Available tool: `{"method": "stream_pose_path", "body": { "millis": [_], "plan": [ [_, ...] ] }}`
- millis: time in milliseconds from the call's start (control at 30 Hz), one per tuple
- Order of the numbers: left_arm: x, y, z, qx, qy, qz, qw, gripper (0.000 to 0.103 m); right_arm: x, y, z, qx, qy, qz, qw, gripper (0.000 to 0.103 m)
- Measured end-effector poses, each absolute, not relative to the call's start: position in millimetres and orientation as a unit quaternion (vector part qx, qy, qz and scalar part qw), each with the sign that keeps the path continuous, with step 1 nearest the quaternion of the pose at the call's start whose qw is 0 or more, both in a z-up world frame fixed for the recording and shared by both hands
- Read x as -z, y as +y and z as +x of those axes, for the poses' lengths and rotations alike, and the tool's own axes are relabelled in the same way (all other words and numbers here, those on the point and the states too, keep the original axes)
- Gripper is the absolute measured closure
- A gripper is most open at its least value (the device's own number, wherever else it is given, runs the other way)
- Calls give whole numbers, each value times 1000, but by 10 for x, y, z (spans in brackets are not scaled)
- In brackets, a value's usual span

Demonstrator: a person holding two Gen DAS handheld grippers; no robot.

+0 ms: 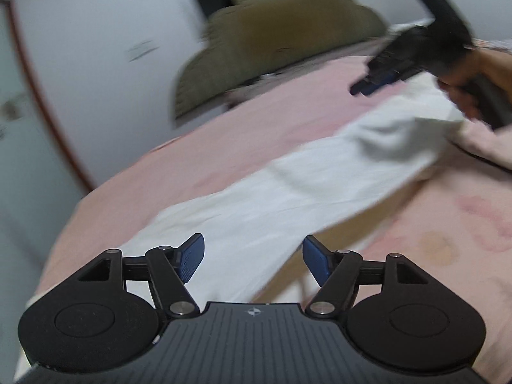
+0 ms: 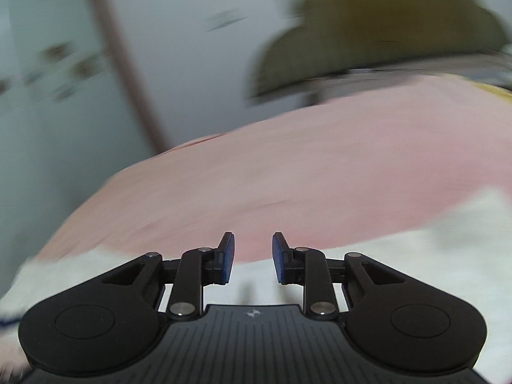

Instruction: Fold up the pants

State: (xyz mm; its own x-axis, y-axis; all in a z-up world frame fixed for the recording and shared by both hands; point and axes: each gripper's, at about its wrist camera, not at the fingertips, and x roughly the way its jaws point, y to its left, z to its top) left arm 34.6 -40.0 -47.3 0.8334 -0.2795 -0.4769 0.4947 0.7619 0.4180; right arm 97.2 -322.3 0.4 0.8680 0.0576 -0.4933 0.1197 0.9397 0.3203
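On the pink bedsheet, white pants lie spread as one long band, running from just under the left gripper up and across toward the right gripper. Left wrist view: the left gripper's two blue pads stand wide apart above the near end of the pants, with nothing between them. Farther along, the right gripper, held in the person's hand, hovers over the far end of the pants; motion blur hides its tips in this view. Right wrist view: the right gripper shows its blue pads parted by a clear gap, empty, with white cloth directly beneath and the pink sheet beyond.

Olive-green cushion or folded bedding rests at the far edge of the bed, against a pale wall; its exact nature is uncertain because of blur. A reddish-brown vertical strip crosses the pale wall. Faint pinkish print marks the sheet near the right margin, too soft to read. Each gripper body bears a small round emblem on its ribbed top plate; no legible lettering appears in either view. No container is visible.
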Motion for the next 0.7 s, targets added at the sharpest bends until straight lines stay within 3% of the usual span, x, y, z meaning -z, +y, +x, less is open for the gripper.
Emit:
{"method": "stream_pose_path", "body": {
  "millis": [133, 367, 533, 600, 700],
  "plan": [
    [387, 39, 385, 104, 188, 265, 940, 28, 65, -2377, 1223, -95, 284, 90, 950, 78],
    [128, 1120, 429, -80, 236, 129, 960, 20, 209, -1029, 1314, -263, 298, 13, 918, 78],
    [33, 1889, 498, -137, 285, -54, 947, 22, 300, -488, 1217, -317, 290, -52, 902, 58],
    [26, 2099, 532, -132, 291, -126, 939, 29, 335, -413, 1128, -324, 292, -56, 898, 57],
    [52, 2287, 597, -114, 298, -207, 925, 56, 373, -526, 1027, -312, 300, -41, 900, 57]
  ]
}}
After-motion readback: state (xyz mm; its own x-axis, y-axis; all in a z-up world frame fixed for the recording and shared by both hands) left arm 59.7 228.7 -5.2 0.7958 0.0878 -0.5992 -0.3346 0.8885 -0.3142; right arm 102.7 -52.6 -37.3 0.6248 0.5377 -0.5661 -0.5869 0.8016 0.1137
